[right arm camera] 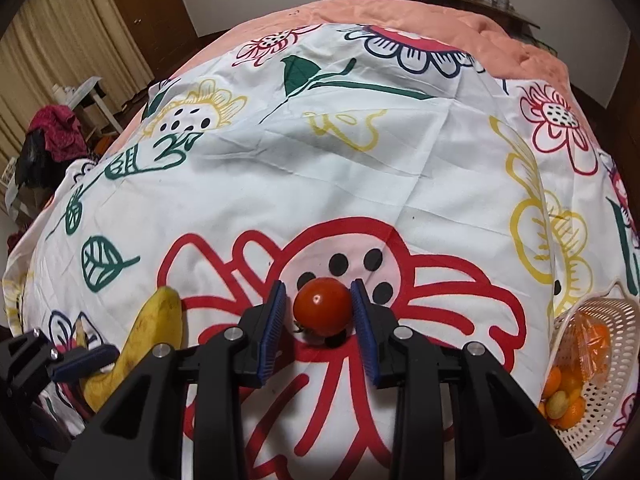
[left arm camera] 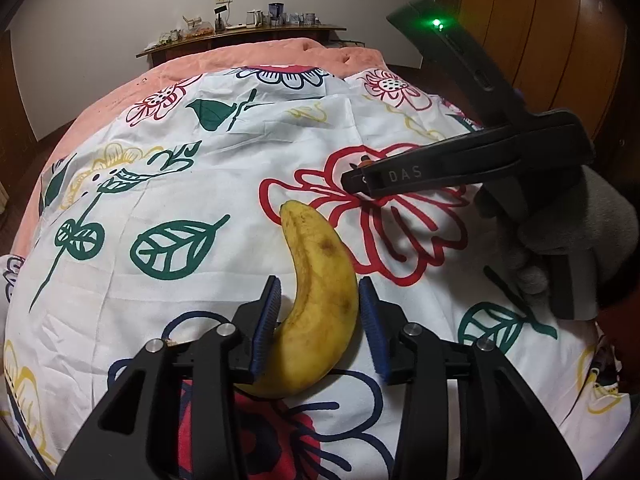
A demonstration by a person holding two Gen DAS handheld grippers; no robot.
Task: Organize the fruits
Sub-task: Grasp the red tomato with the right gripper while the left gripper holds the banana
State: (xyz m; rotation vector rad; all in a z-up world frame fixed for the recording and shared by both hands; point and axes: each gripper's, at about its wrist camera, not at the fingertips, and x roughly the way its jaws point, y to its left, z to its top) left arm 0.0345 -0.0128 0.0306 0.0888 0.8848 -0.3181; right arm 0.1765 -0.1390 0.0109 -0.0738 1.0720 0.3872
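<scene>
A yellow banana (left arm camera: pixel 316 308) lies on the flowered cloth between the blue pads of my left gripper (left arm camera: pixel 318 294); the jaws stand open around it, the left pad close to it, the right pad just apart. The banana also shows in the right wrist view (right arm camera: pixel 148 344). A small red tomato (right arm camera: pixel 323 306) sits on the cloth between the pads of my right gripper (right arm camera: pixel 319 294); the jaws are open, near its sides. The right gripper (left arm camera: pixel 356 178) shows from the side in the left wrist view, beyond the banana.
A white perforated basket (right arm camera: pixel 600 408) with oranges and small fruits lies at the right edge of the cloth. The cloth (left arm camera: pixel 248 184) covers a pink bed. A wooden headboard shelf (left arm camera: pixel 240 38) with small items stands behind. A wardrobe is at right.
</scene>
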